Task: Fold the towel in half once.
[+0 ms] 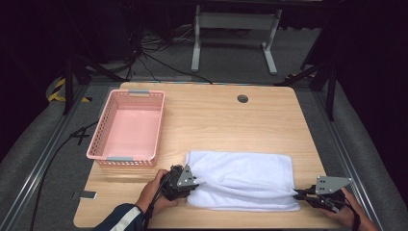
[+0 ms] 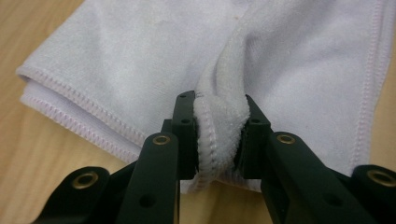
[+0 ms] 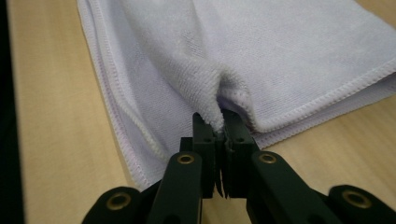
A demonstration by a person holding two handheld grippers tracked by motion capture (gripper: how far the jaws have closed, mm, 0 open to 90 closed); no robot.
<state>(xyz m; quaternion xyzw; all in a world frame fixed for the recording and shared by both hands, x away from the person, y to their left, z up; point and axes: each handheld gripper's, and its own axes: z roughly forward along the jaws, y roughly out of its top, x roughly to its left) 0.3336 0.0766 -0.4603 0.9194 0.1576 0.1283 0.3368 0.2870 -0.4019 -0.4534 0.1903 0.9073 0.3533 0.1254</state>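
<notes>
A white folded towel (image 1: 240, 175) lies flat on the near half of the wooden table (image 1: 216, 120). My left gripper (image 1: 195, 184) pinches the towel's left edge; in the left gripper view a thick bunched fold of towel (image 2: 219, 126) fills the gap between the jaws of the left gripper (image 2: 219, 140). My right gripper (image 1: 297, 194) holds the towel's right near corner. In the right gripper view the right gripper (image 3: 223, 135) has its jaws nearly touching, with a thin ridge of the towel (image 3: 210, 88) caught between them. A crease runs across the towel between the two grips.
A pink perforated basket (image 1: 129, 127) with nothing in it stands at the table's left, just beyond my left hand. A round cable hole (image 1: 242, 98) sits near the far edge. Cables and a white table frame (image 1: 235, 29) lie on the floor behind.
</notes>
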